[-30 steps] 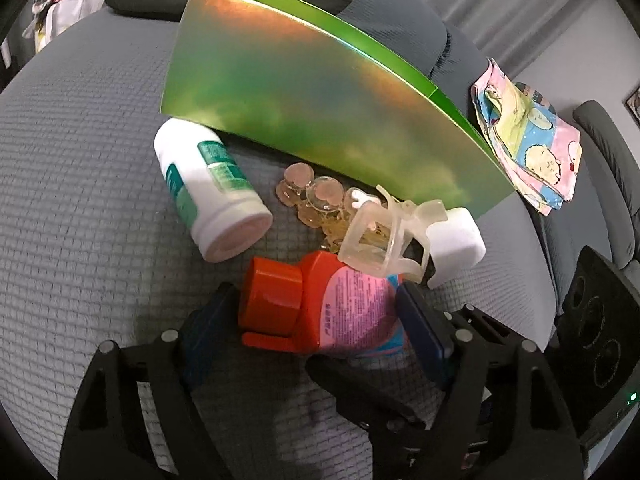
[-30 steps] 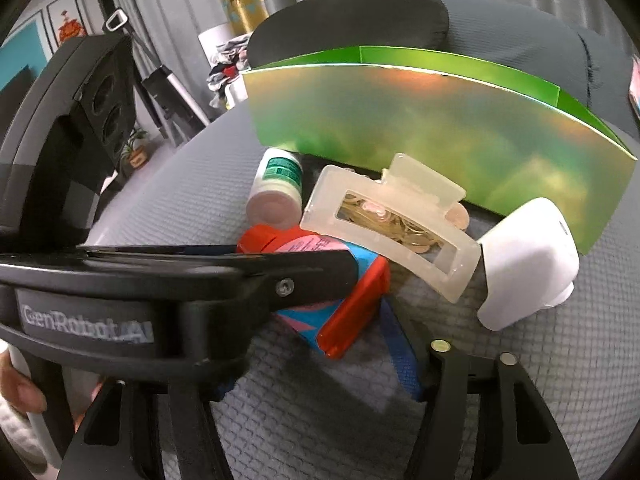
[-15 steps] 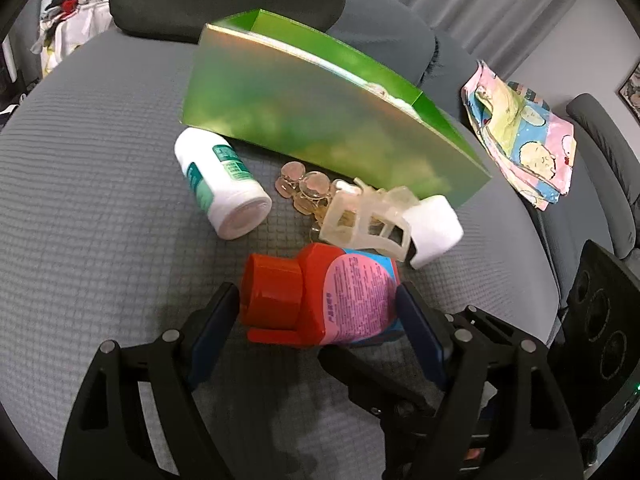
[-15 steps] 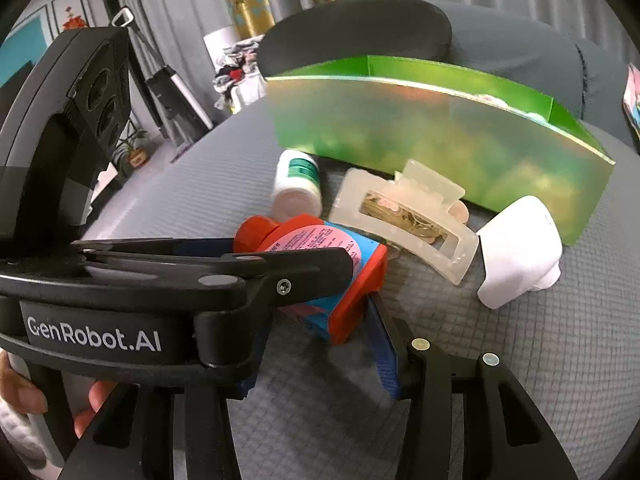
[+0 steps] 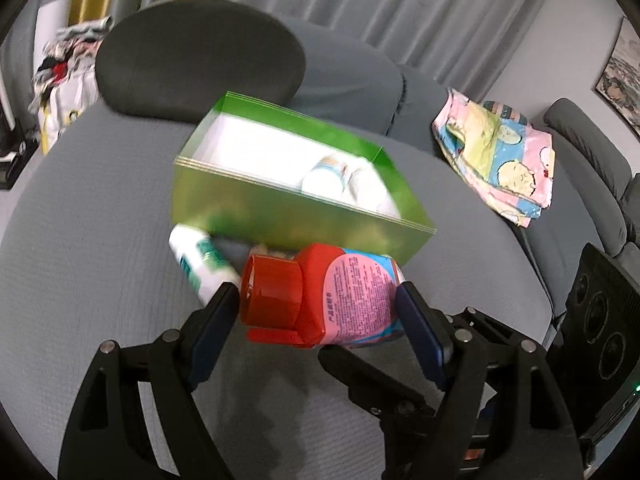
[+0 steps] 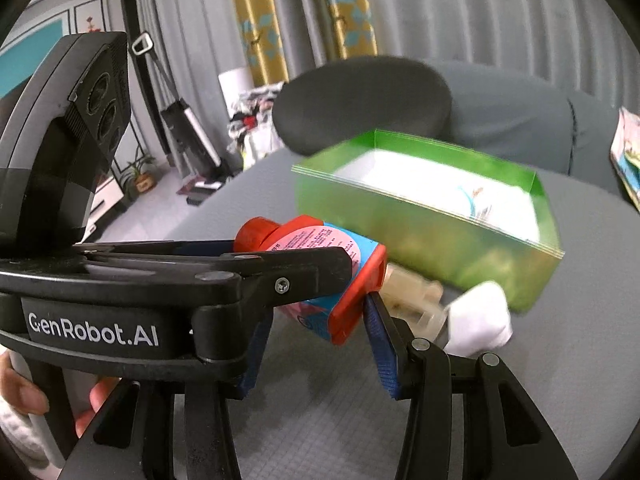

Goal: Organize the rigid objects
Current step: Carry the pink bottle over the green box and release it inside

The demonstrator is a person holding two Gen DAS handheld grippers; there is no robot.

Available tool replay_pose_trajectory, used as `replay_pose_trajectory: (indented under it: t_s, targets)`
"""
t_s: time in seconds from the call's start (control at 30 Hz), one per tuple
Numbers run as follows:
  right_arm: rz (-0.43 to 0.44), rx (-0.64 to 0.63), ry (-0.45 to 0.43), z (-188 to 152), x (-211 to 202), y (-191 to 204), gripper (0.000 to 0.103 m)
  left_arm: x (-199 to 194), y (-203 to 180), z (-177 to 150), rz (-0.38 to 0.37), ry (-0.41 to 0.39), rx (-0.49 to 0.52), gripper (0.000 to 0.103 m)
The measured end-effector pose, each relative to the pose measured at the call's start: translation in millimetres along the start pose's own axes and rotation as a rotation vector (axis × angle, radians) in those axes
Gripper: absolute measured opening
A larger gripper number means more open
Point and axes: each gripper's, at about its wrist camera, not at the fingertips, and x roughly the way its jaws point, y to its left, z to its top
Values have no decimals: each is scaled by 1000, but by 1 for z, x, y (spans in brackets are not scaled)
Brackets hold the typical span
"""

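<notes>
We note first the grey quilted cushion seat [image 5: 80,240], which carries everything here. On it, toward the back, sits the shiny green open-topped cardboard box [image 5: 280,216] with a white lining; at least one white labelled container [image 5: 326,174] already lies inside, at its right end.

The red-capped bottle with a pink and blue label [image 5: 320,292] is the piece in hand. It lies sideways, clear of the cushion, in front of the box's near wall. The left gripper [image 5: 316,312] is clamped across it, one blue pad against the cap end, the other against the labelled body. The right gripper [image 6: 312,320] has just been closing, with the bottle's red base between its jaws; its right pad meets that base, its left pad is hidden behind the other tool, so we judge it gripping but cannot fully confirm.

Lying on the cushion: a white cylindrical bottle with a green label [image 5: 196,264] on its side just beside the box's near wall, a white rounded plastic piece [image 6: 478,316] and a translucent cream hair claw clip [image 6: 412,292] near the box's right corner.

Our reading: the lift stage of packing the red-capped bottle. The next move calls for carrying it over the near wall and lowering it into the bare white floor at the left of the box, both grips easing off together. A tilt could knock the thin wall.
</notes>
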Motion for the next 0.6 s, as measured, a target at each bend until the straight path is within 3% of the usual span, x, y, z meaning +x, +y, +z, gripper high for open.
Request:
replay_pose_trajectory:
  t_s: [0.33, 0.6]
  targets:
    - [-32, 30, -73, 47, 0, -36, 49, 26, -15, 56, -15, -21, 51, 80]
    - [-48, 50, -68, 66, 23, -62, 49, 58, -13, 84, -9, 3, 52, 80]
